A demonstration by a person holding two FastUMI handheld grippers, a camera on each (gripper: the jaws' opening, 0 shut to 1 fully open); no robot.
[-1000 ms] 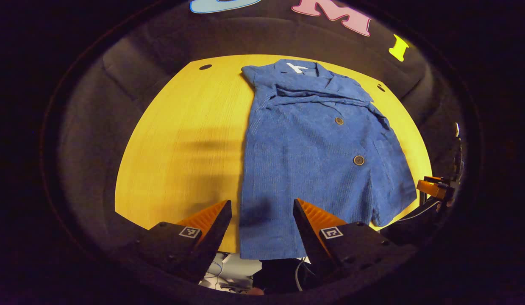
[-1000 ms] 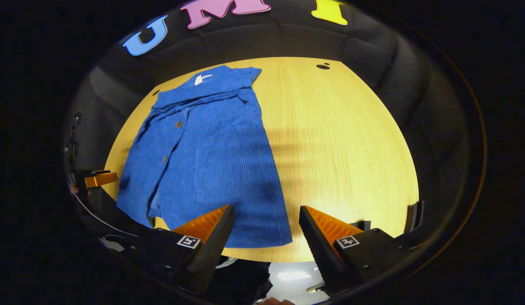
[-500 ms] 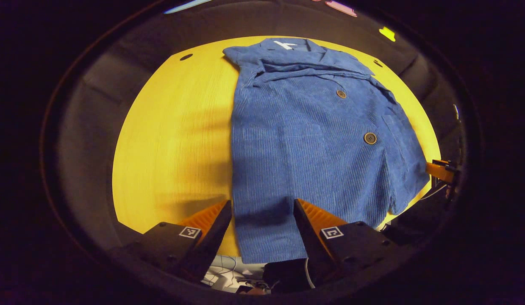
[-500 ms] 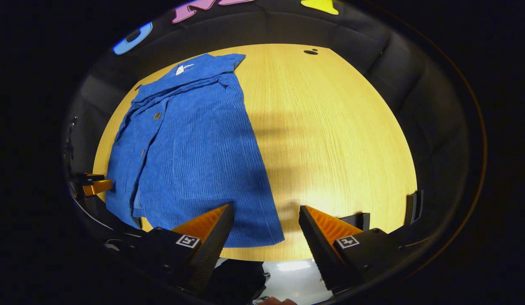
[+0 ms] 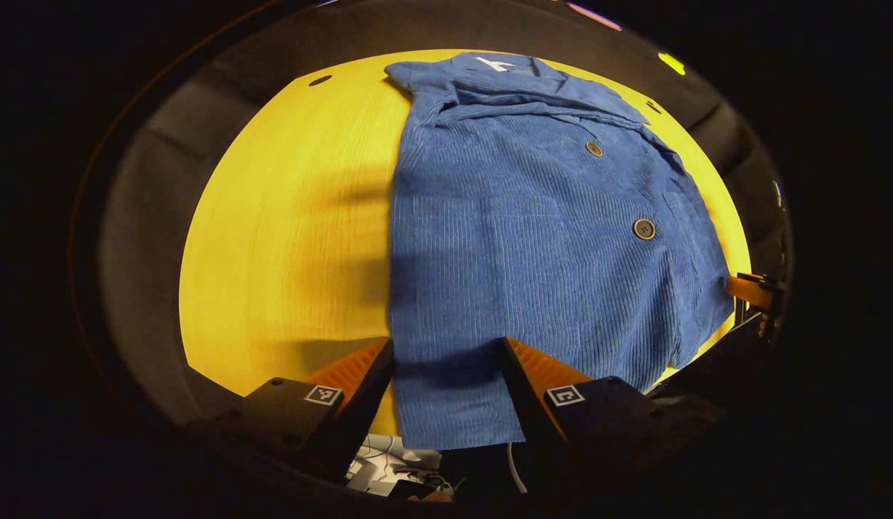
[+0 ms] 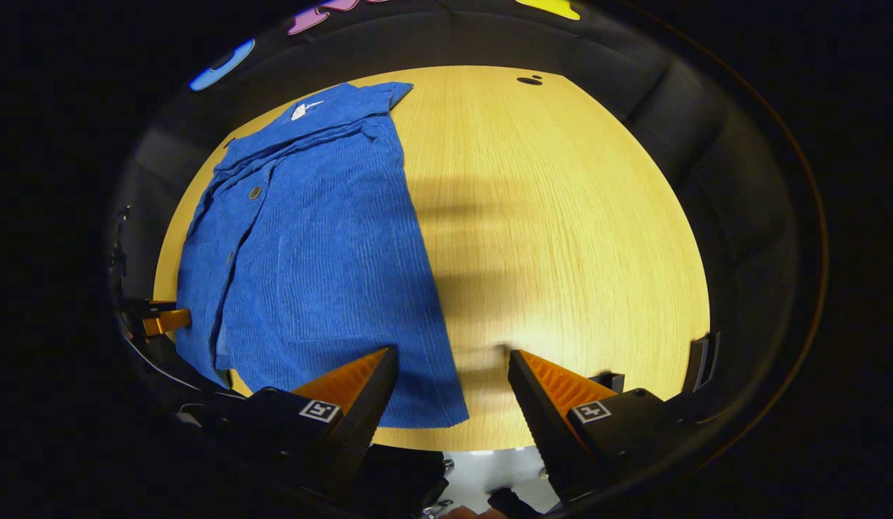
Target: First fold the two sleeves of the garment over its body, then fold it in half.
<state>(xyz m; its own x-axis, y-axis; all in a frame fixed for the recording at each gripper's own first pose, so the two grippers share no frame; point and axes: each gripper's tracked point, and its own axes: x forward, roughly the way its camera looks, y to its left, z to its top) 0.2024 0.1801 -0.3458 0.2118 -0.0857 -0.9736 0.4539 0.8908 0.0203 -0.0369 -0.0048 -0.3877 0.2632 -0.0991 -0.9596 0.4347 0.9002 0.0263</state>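
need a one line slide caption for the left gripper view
Open left hand-held gripper poised over the near hem of a blue buttoned shirt lying on a yellow wooden table.

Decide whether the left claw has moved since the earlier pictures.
Yes. The left claw has advanced toward the blue garment: the hem, lying on the table, now sits closer between its fingers.

Garment [image 5: 532,245] lying flat on the table [image 5: 287,231], collar toward the far edge, hem at the near edge, sleeves folded across its upper body. In the left gripper view, the left gripper [image 5: 446,353] stands open over the hem's corner, bare table to its left. In the right gripper view, the right gripper [image 6: 453,364] stands open over the opposite hem corner, garment [image 6: 316,245] to its left, bare table [image 6: 561,238] to its right.
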